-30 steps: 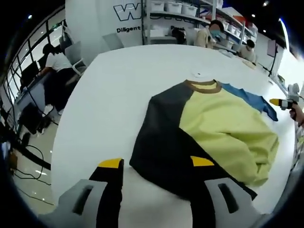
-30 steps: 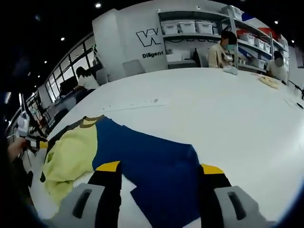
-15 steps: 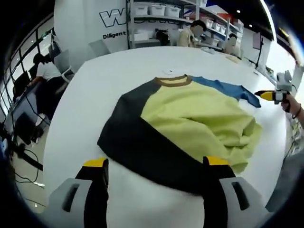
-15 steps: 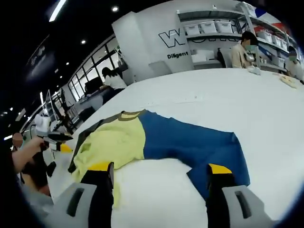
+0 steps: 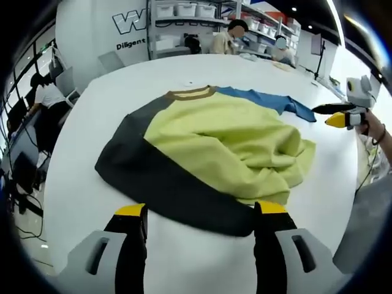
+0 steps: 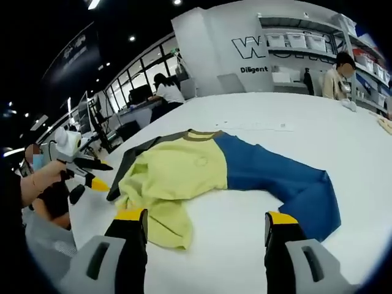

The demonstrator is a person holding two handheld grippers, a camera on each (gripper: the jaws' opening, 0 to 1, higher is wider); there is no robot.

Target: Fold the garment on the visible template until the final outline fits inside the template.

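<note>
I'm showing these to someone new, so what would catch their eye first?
The colour-block shirt spread on the white table: yellow-green body rumpled in the middle, dark sleeve toward the left gripper, blue sleeve stretching toward the right gripper. Both grippers hang open off the cloth, their yellow-tipped fingers framing it. Behind the table, a white wall with shelves of bins and people seated at its far edge.

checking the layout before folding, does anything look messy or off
Yes: the yellow body of the colour-block sweatshirt is bunched into wrinkles toward its hem, and its blue sleeve bends at the cuff instead of lying straight.
</note>
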